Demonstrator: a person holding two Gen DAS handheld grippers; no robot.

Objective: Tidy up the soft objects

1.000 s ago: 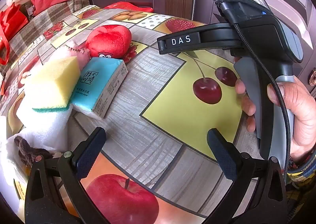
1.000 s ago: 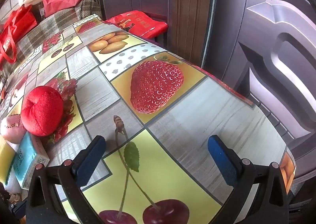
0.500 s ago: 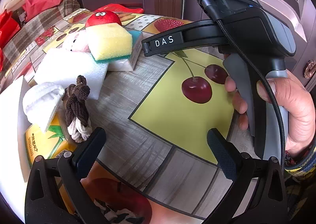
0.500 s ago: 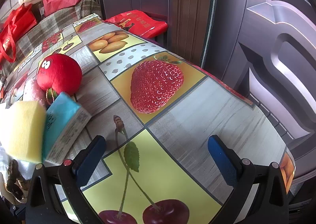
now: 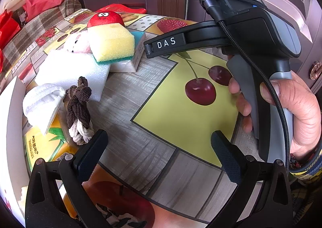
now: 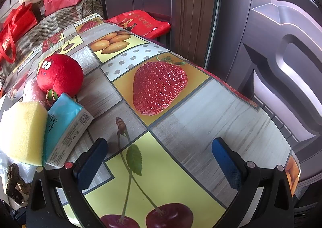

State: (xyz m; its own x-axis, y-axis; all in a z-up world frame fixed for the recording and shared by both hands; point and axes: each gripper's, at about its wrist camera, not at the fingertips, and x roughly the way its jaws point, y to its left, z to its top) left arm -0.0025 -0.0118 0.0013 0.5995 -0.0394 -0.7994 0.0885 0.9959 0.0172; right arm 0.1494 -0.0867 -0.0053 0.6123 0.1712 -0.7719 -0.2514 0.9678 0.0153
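Soft pile (image 5: 112, 45) now nearer, both grippers' fingers (image 5: 90, 151) (image 6: 225, 159) spread wide, holding nothing.

left gripper (image 5: 159, 147) agape, right gripper (image 6: 161, 153) agape

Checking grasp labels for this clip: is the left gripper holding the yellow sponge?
No. The left gripper is open and empty above the tablecloth, while the yellow sponge rests on the pile farther away.

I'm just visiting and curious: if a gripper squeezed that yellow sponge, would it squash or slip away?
The yellow sponge looks porous, so it would probably squash and grip well. It seems light. It lies tilted on the blue tissue pack, so a push might slide it off.
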